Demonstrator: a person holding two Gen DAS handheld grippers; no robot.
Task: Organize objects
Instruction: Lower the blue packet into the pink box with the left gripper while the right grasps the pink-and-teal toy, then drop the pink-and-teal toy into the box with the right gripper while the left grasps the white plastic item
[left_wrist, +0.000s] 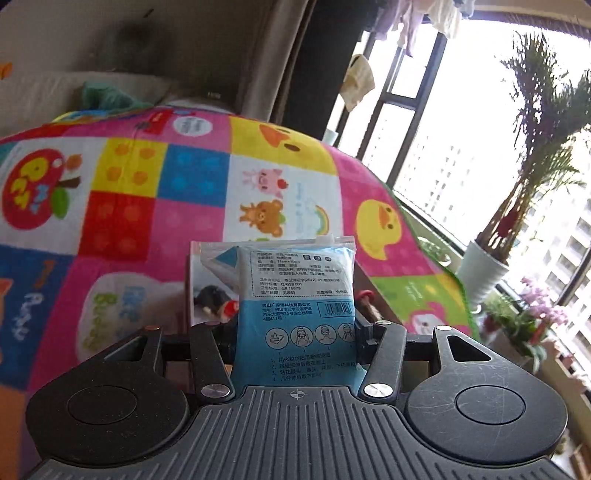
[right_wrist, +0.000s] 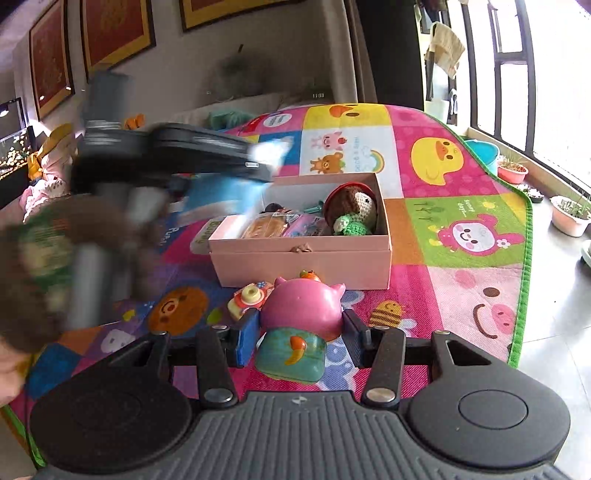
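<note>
My left gripper (left_wrist: 295, 325) is shut on a blue and white packet (left_wrist: 297, 295) with printed text, held upright above the mat. In the right wrist view the left gripper (right_wrist: 258, 162) shows as a dark blur over the left end of the pink box (right_wrist: 303, 254), the packet (right_wrist: 236, 184) a blue smear below it. The box holds a crocheted doll (right_wrist: 352, 212), a bread packet (right_wrist: 264, 227) and other small items. My right gripper (right_wrist: 299, 336) is open, its fingers on either side of a pink pig toy (right_wrist: 301, 306) with a teal body (right_wrist: 290, 356), low over the mat.
A colourful play mat (right_wrist: 461, 236) covers the floor. A small toy camera (right_wrist: 247, 297) lies left of the pig. Potted plants (left_wrist: 484, 273) and bowls (right_wrist: 570, 216) stand along the window on the right. A sofa and framed pictures (right_wrist: 50, 59) are at the back.
</note>
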